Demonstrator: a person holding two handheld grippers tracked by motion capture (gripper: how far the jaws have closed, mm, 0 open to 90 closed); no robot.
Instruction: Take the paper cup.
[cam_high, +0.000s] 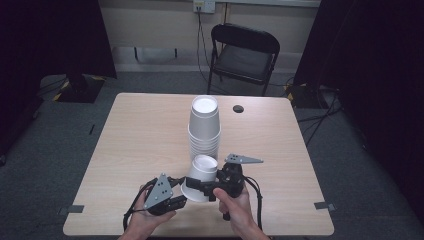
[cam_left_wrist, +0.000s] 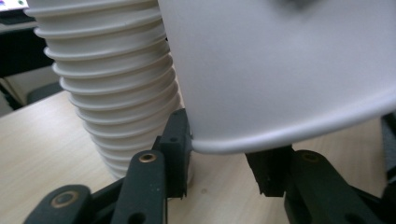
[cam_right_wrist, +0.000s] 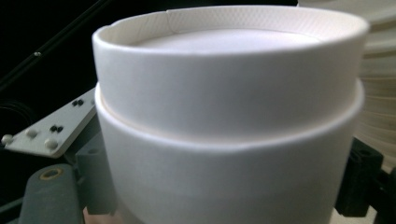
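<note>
My right jaws (cam_high: 206, 190) are clamped on the wall of a white paper cup (cam_high: 200, 176), one pad on each side of it. The cup is upside down with its base up, and in the right gripper view a second cup (cam_right_wrist: 219, 79) is nested in it, its base poking out above the outer one's. The left jaws (cam_high: 181, 199) straddle the rolled rim (cam_left_wrist: 261, 140) of that cup; whether the pads actually press it I cannot tell, since one pad sits right against the rim and the other just under it.

Both hands come in from the near edge of the table (cam_high: 130, 150). My right hand (cam_high: 235, 202) holds its gripper about level, pointing left across the table, with the grey plate (cam_high: 243, 159) on top. My left hand (cam_high: 145, 217) sits lower and to the left, its gripper angled up and right toward the cup, its own grey plate (cam_high: 159, 191) tilted towards the camera.

Just behind the held cup stands a tall stack of upturned white cups (cam_high: 204, 127), almost touching it and crowding the left gripper's view. Farther back there is a dark round hole (cam_high: 238, 108) in the table, and a black folding chair (cam_high: 243, 55) beyond the far edge.
</note>
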